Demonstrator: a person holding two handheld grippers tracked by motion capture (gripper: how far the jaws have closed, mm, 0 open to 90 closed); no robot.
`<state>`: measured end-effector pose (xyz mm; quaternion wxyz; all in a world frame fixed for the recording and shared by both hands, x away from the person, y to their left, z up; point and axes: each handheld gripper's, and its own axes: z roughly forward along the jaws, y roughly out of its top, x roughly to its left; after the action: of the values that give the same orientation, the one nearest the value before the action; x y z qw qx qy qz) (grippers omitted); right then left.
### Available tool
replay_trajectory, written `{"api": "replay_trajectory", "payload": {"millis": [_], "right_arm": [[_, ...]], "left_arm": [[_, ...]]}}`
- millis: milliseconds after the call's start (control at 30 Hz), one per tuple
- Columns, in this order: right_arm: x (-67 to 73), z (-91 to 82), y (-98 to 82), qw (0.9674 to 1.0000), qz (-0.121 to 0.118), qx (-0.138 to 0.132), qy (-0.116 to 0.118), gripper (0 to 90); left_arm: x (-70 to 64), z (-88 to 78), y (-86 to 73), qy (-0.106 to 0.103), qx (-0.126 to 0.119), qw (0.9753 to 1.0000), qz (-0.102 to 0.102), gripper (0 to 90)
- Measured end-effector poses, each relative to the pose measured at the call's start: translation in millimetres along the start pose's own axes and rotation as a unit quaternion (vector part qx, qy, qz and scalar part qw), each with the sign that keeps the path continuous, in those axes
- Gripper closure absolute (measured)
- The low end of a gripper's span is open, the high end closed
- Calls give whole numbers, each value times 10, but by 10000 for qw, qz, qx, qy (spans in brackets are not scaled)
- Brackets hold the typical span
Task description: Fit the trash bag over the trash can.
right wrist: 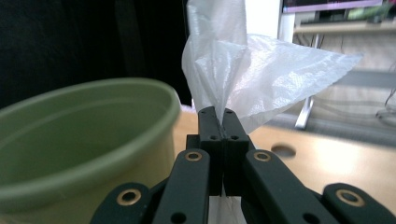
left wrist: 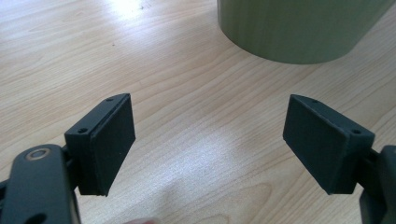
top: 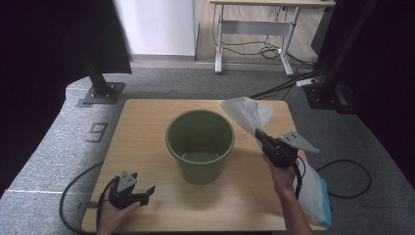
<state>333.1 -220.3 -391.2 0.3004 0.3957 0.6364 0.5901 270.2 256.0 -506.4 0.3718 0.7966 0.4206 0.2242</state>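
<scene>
A green plastic bucket stands empty in the middle of the wooden table. My right gripper is held up to the right of the bucket, shut on a thin white plastic bag that fans out above its tips. In the right gripper view the bag rises from the pinched jaws, with the bucket to the left. My left gripper rests low at the table's front left, open with nothing between its fingers. In the left gripper view the bucket's wall stands ahead.
A flat pack of white bags with a blue edge lies at the table's front right, under my right forearm. Cables trail off both sides of the table. A desk frame and dark stands are on the floor beyond.
</scene>
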Motion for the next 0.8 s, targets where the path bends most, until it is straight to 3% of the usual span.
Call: {"api": "replay_trajectory", "payload": {"millis": [100,333,600,800], "right_arm": [[108,-35,202,9996,-269,-118,-2,887],[383,-84,516,9968,-657,-323,308,887],[683,-8,466,9922,-824,-168,917,886],[851,120,377,9883,-897,80,1227,886]], "left_arm": [[9,0,6,7,-8,10000,-32,166],[16,3,12,-7,13,10000,-35,166],[16,16,8,29,86,9999,-54,166],[11,26,8,10,118,9999,-60,166]]}}
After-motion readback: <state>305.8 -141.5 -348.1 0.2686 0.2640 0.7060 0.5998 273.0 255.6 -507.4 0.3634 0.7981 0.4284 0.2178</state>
